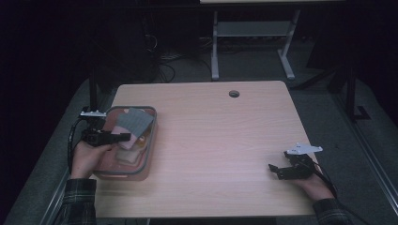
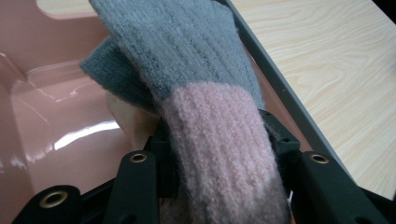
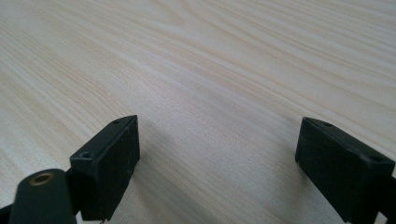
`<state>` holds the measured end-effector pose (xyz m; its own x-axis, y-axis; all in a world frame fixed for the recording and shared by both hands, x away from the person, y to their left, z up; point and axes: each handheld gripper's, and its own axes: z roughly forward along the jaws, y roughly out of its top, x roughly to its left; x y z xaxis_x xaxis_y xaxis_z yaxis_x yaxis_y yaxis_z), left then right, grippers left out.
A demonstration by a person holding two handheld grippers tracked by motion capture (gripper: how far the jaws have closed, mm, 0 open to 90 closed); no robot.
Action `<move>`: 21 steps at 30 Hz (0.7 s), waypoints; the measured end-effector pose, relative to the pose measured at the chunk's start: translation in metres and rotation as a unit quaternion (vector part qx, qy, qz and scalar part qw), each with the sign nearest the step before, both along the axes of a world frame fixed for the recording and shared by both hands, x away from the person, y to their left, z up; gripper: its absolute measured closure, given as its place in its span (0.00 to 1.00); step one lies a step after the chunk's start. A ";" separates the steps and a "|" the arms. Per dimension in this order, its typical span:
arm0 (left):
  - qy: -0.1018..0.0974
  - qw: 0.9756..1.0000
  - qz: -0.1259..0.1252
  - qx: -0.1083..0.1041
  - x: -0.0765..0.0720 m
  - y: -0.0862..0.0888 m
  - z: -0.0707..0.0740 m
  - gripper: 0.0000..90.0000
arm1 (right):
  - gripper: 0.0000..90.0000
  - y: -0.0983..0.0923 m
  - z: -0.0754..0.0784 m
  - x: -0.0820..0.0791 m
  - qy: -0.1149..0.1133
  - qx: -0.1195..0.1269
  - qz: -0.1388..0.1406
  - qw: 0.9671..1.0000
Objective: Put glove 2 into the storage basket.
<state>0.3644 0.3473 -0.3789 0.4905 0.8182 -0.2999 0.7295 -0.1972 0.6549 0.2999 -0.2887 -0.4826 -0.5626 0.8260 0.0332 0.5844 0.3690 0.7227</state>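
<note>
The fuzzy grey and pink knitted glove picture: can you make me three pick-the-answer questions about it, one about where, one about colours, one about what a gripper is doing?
1. Where is the pink plastic bin?
A. left part of the wooden table
B. right part
C. on the floor

2. Which colours has the knitted glove?
A. red and blue
B. grey and pink
C. all green

3. How do the right gripper jaws stand?
A. shut on a cup
B. shut on the glove
C. open over bare wood

Answers: 1 A, the high view shows it by the left edge; 2 B, grey top, pink band; 3 C, wood grain shows between the jaws.
</note>
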 end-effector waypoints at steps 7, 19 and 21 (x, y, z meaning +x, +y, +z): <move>0.010 1.000 -0.004 -0.013 0.001 -0.002 -0.003 0.62 | 0.15 0.000 0.000 0.000 0.000 0.000 0.000 1.000; 0.048 0.998 -0.018 0.028 0.008 -0.011 -0.020 0.58 | 0.15 0.000 0.000 0.000 -0.001 0.000 0.000 1.000; 0.050 0.998 -0.020 0.037 0.008 -0.013 -0.020 0.56 | 0.15 0.000 0.000 0.000 0.000 0.000 0.000 1.000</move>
